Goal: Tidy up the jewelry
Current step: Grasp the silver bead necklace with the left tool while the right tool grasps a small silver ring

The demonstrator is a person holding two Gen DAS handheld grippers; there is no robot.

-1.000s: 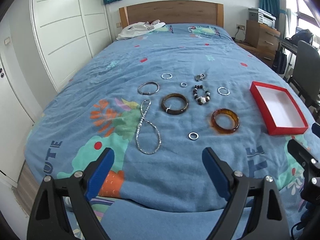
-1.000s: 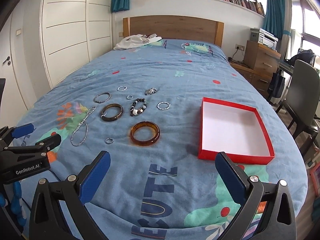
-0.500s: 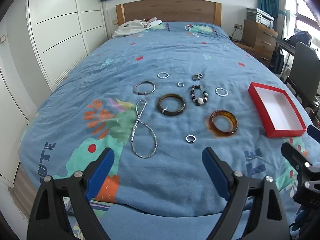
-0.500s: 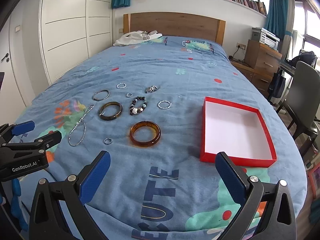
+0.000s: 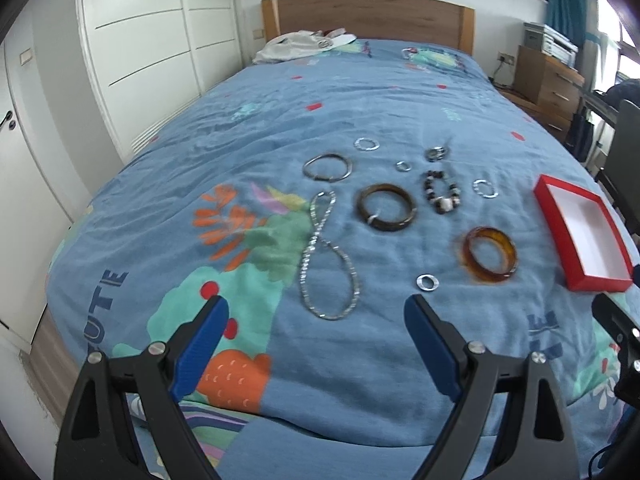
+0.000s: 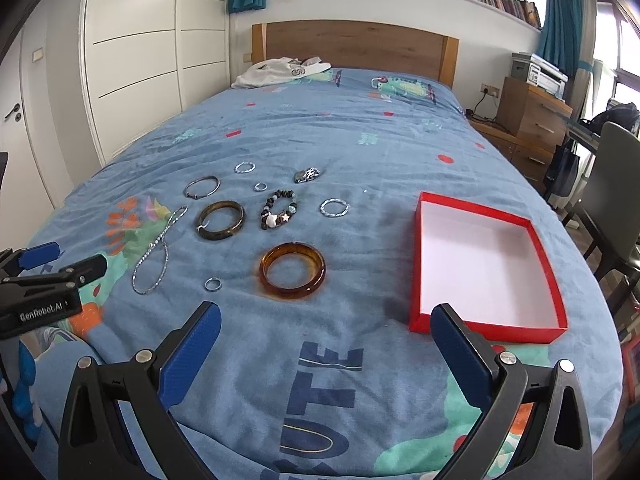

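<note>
Jewelry spread on blue bedspread (image 6: 360,140): amber bangle (image 6: 292,271), dark bangle (image 6: 221,220), beaded bracelet (image 6: 278,209), chain necklace (image 5: 326,256), small rings. Red box (image 6: 486,264) to the right, empty. Left tongs (image 5: 316,318) and right tongs (image 6: 326,326) spread wide, gripping nothing, above bed. "GenRobot.AI" on left unit; "UTE" on spread, rest cut off. Pendant too small to resolve.

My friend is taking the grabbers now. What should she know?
Left gripper: open, empty, hanging over the silver necklace.
Right gripper: open, empty, near the amber bangle.
Red box: empty, on the bed's right side.
Done: nothing boxed.
Left: all of it, including the dark bangle, beaded bracelet and small rings.
</note>
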